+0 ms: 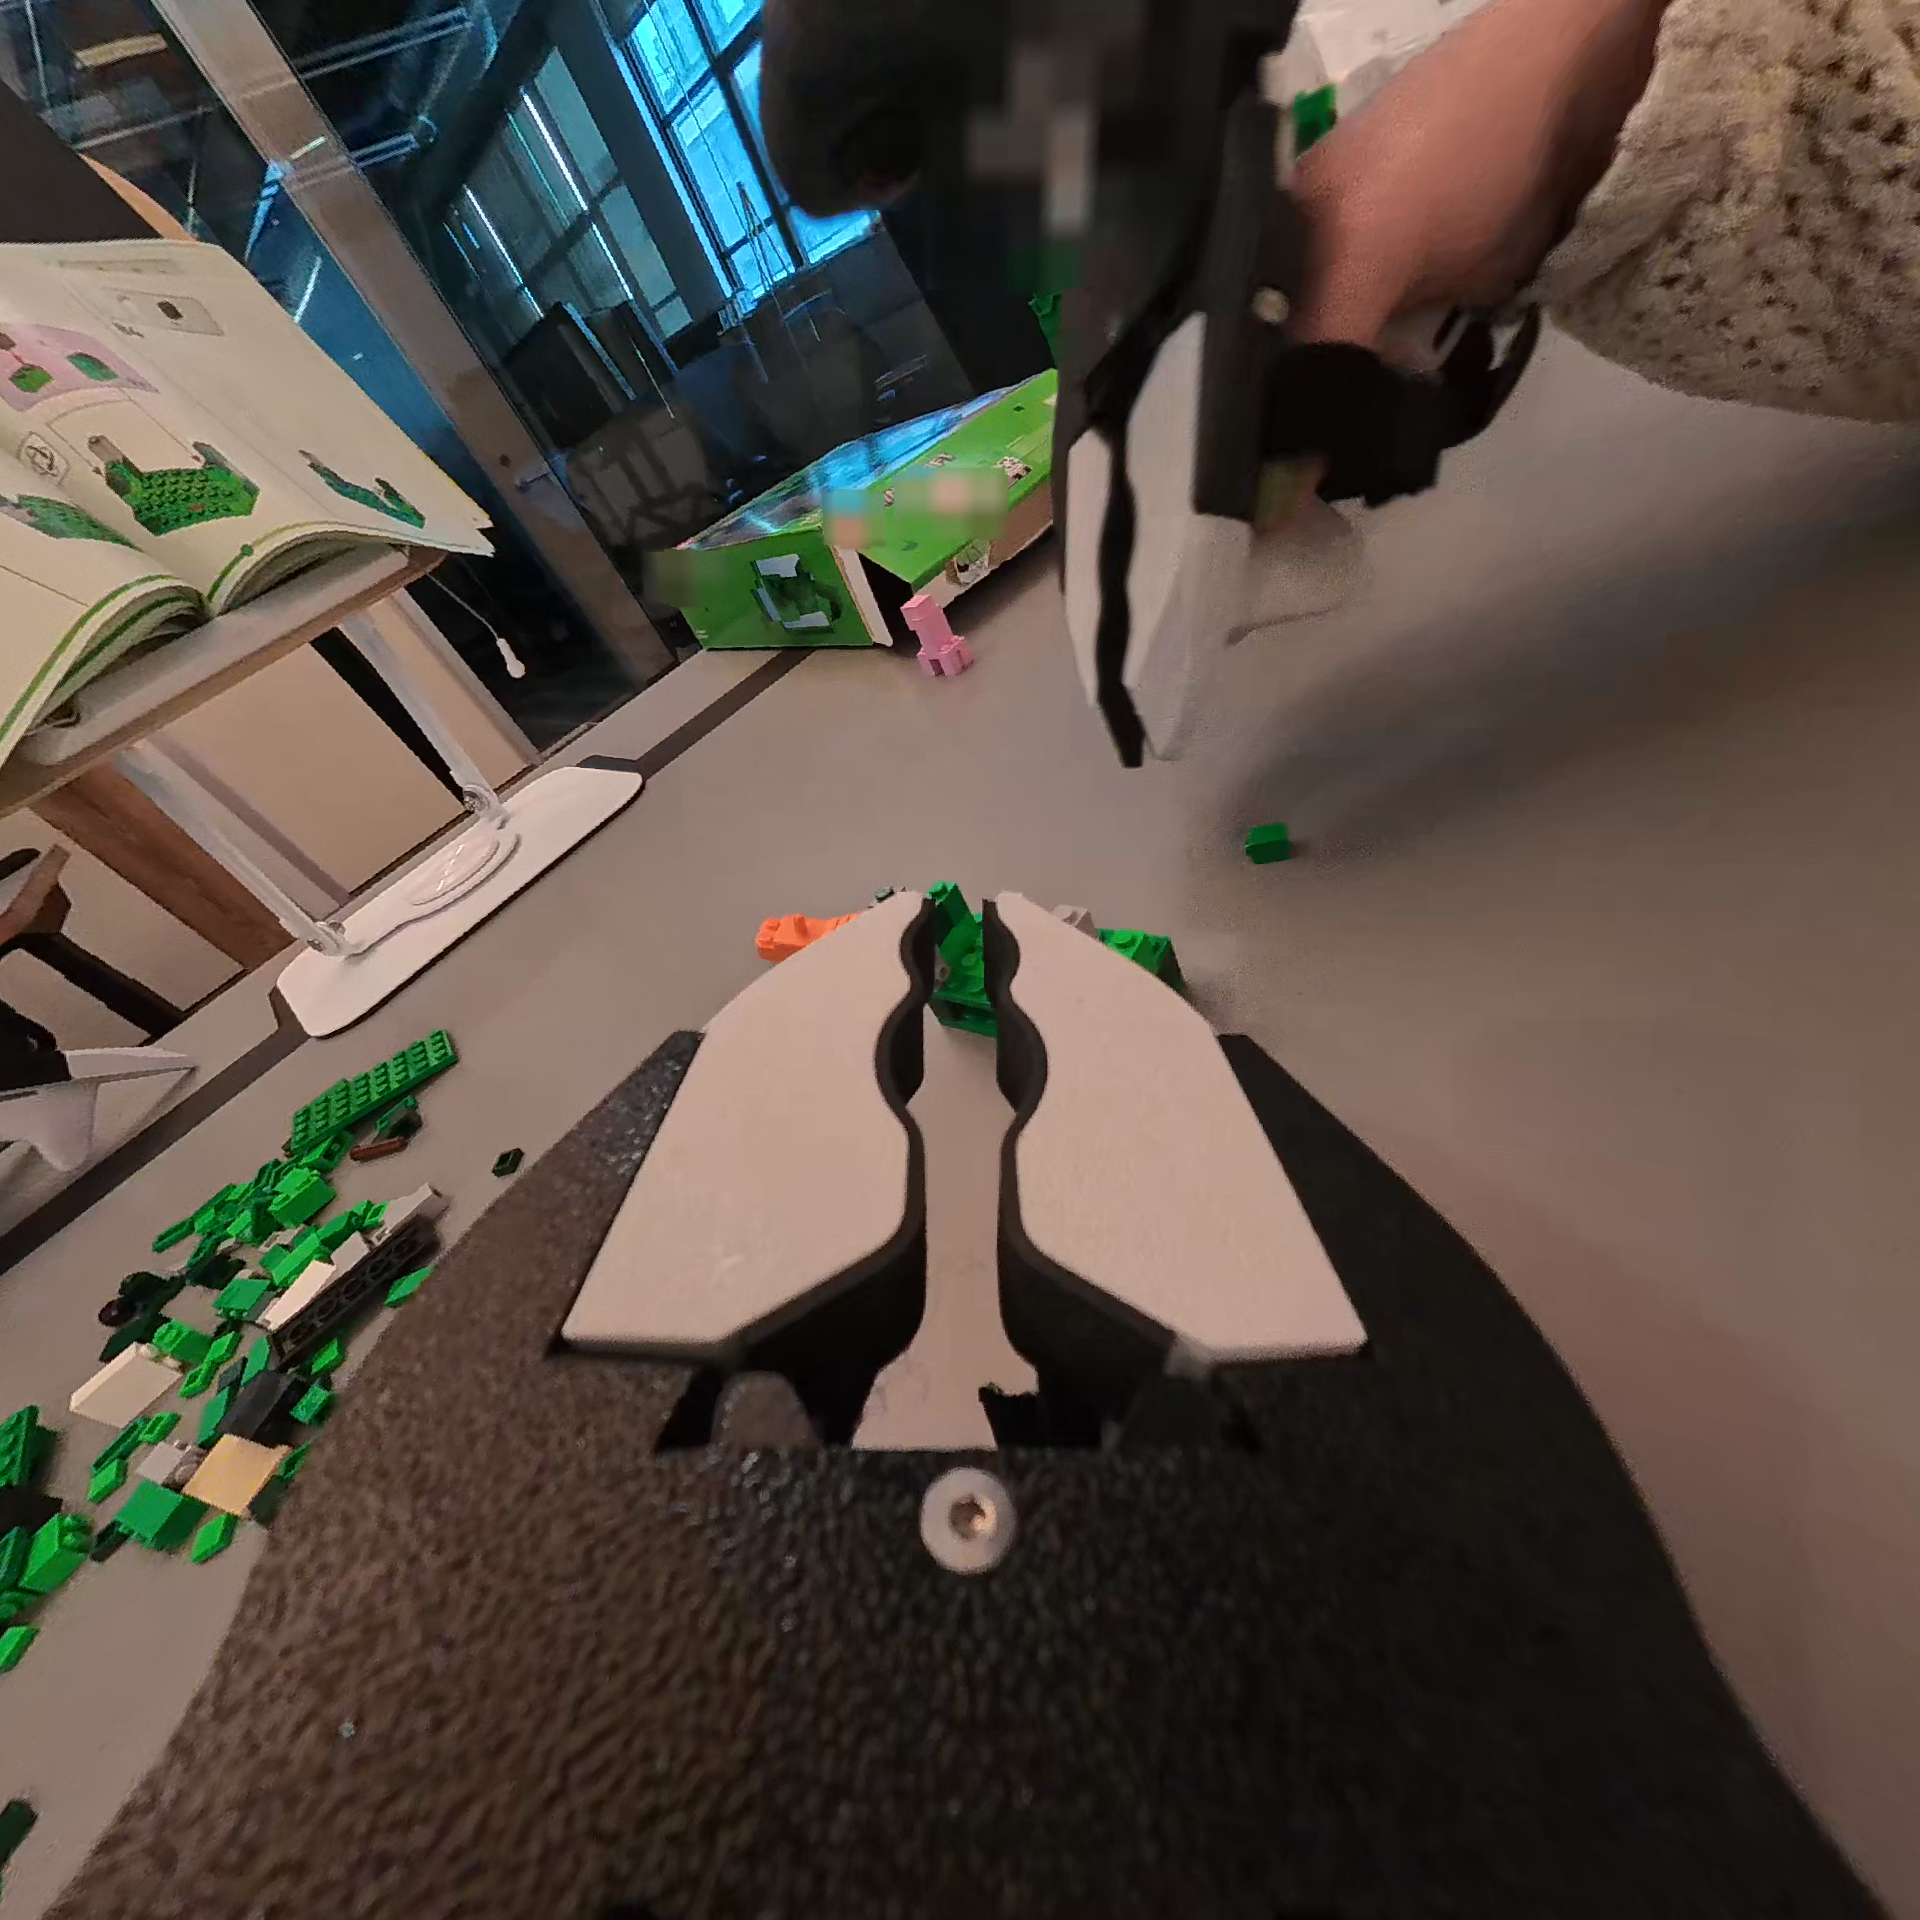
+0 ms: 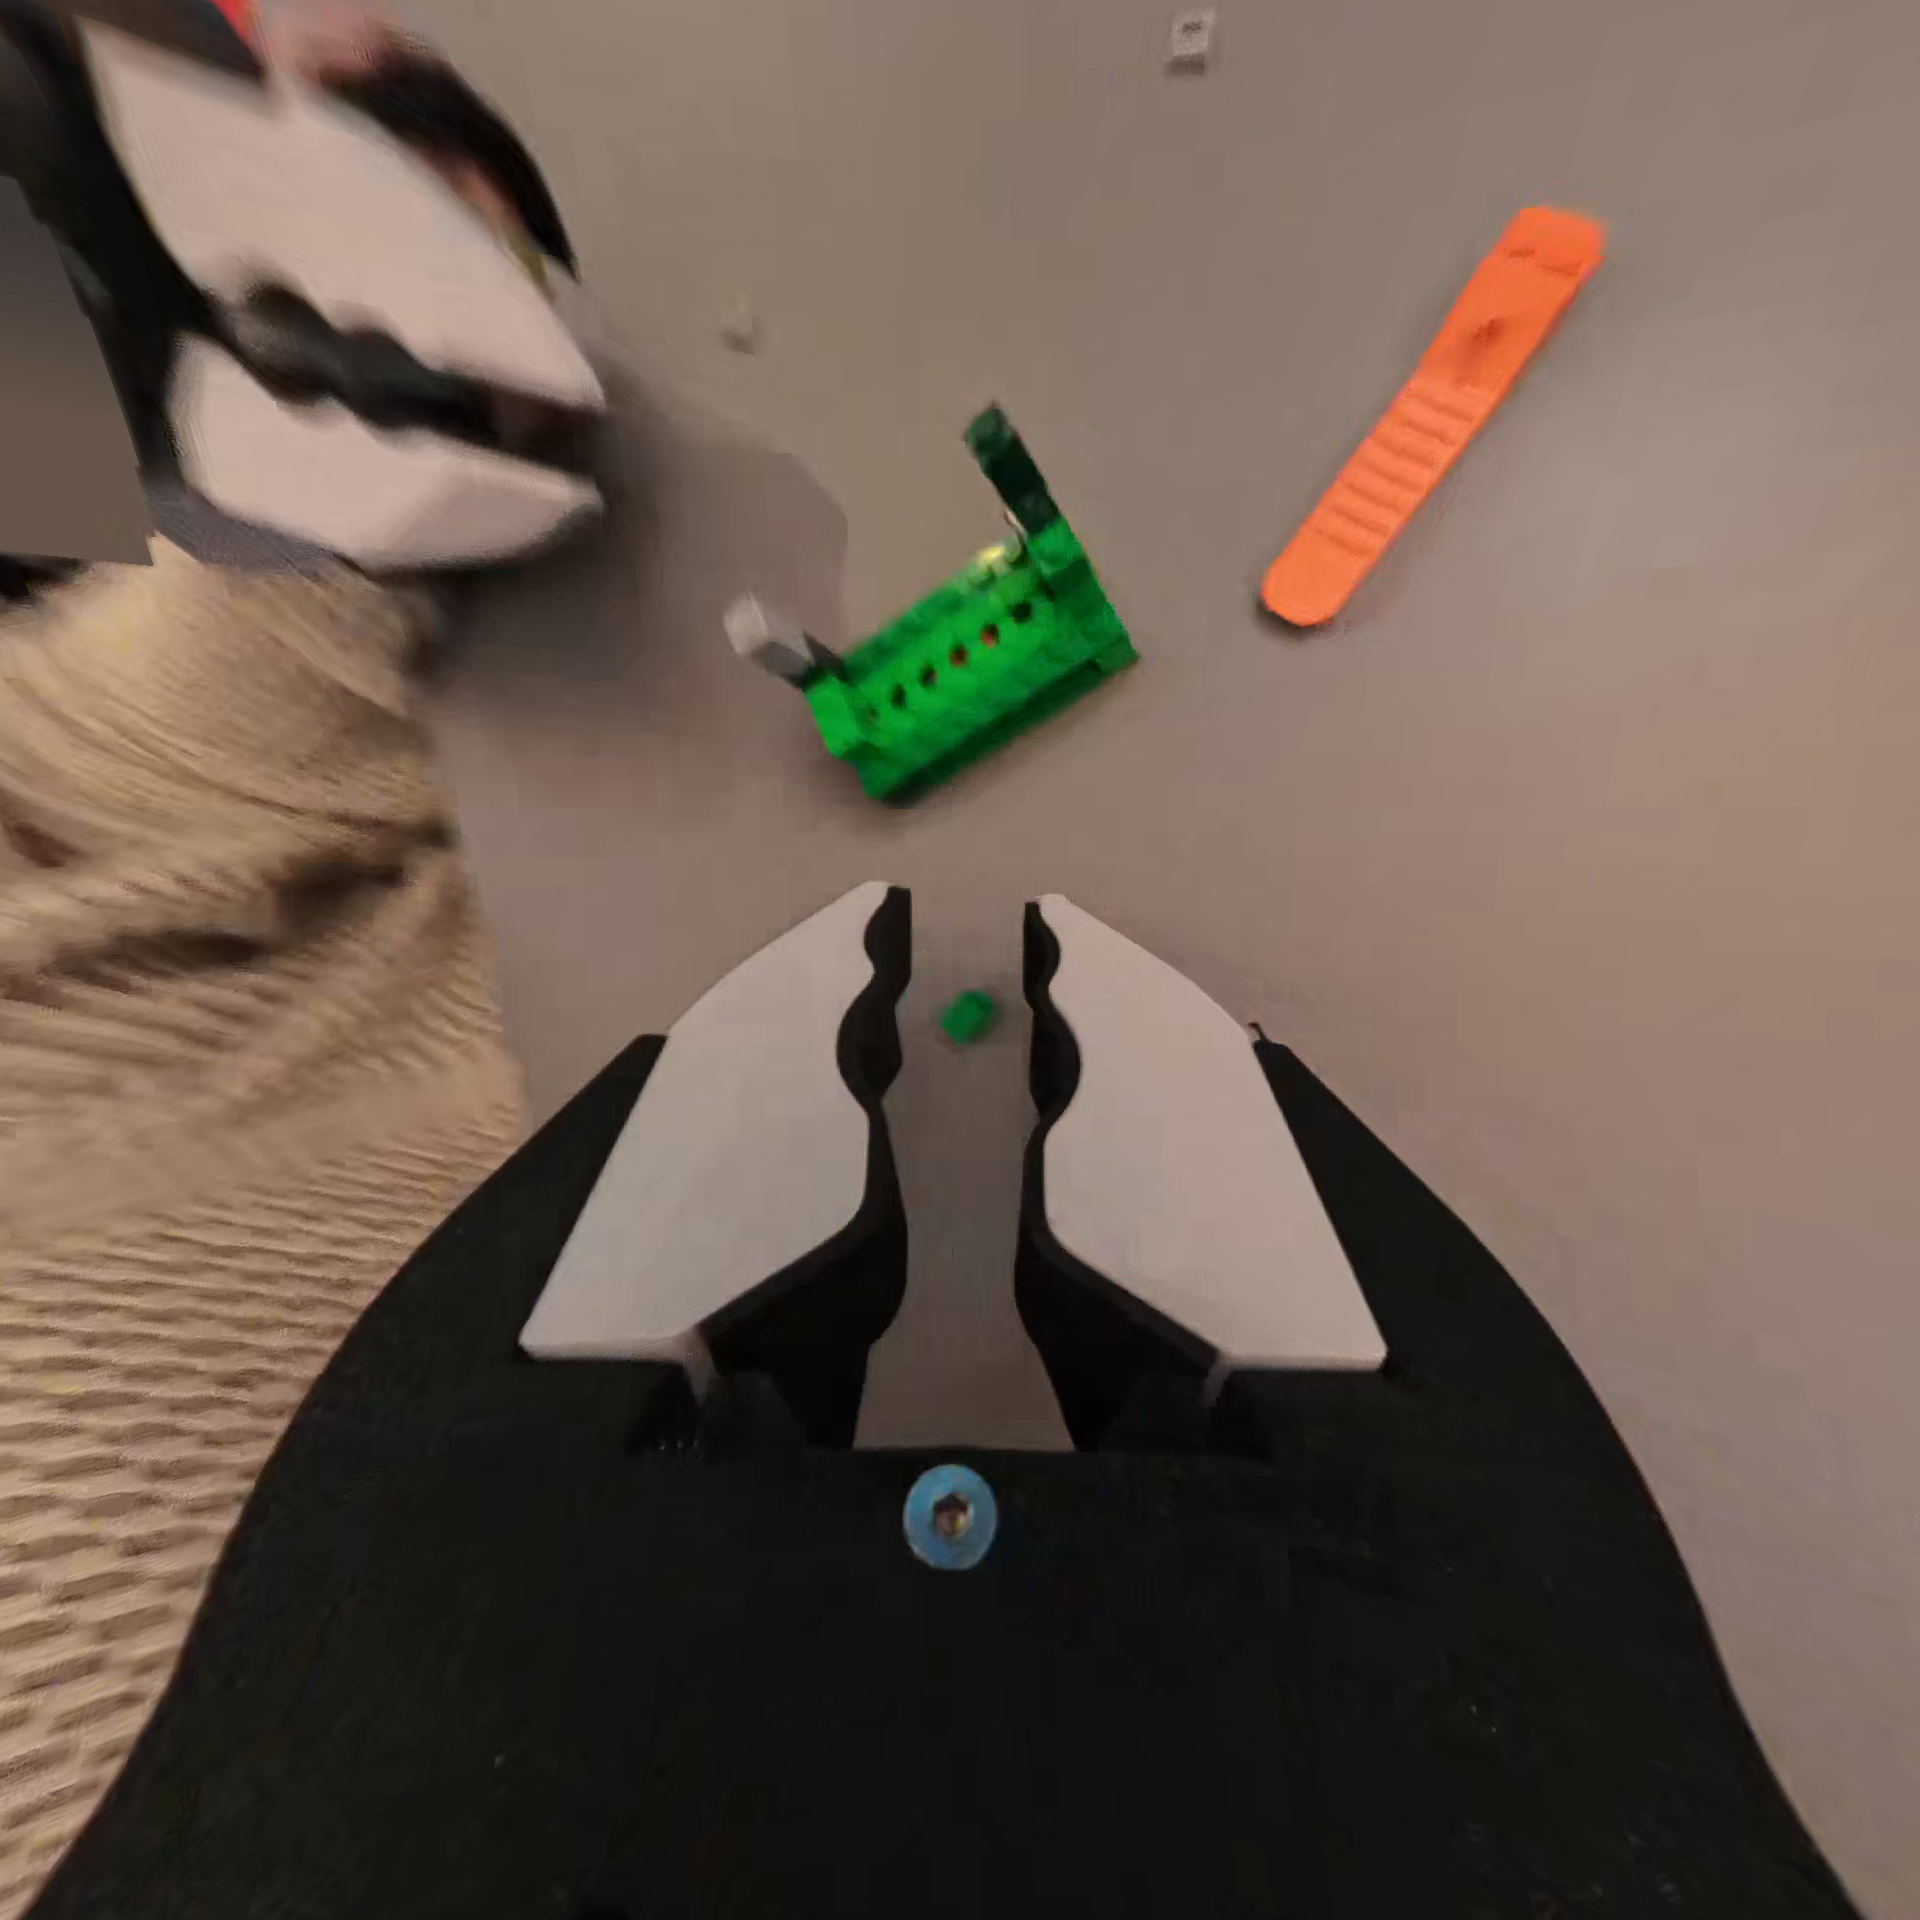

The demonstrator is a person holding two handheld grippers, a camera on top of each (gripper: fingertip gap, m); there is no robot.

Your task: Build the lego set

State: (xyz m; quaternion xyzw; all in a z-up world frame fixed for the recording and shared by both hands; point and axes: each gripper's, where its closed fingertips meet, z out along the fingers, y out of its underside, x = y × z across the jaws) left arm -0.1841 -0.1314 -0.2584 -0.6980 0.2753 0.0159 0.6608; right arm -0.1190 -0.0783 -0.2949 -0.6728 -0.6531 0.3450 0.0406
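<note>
Left gripper fills the near half of the left wrist view, jaws narrow with a slim gap, tips low over the green build; contact with it can't be told. In the right wrist view this gripper sits far left, blurred, apart from the build and holding nothing visible.

Right gripper is partly open and empty, pointing down at the table. A small green brick lies on the table between its fingers, touching neither. In the left wrist view the same brick lies alone, right of the build, with the right gripper hovering above it, blurred, held by a hand in a knit sleeve.

The build is a green piece with a row of holes, a dark green upright at its far end and a grey part at its left end. An orange separator lies right of it, well apart; the left wrist view shows only its end past the left finger.

Only the left wrist view shows: a pile of loose bricks near left, a green plate beside them, an open manual on a stand far left, the green box far centre, and a pink figure just in front of it.

Only the right wrist view shows a tiny grey piece at the far edge.
</note>
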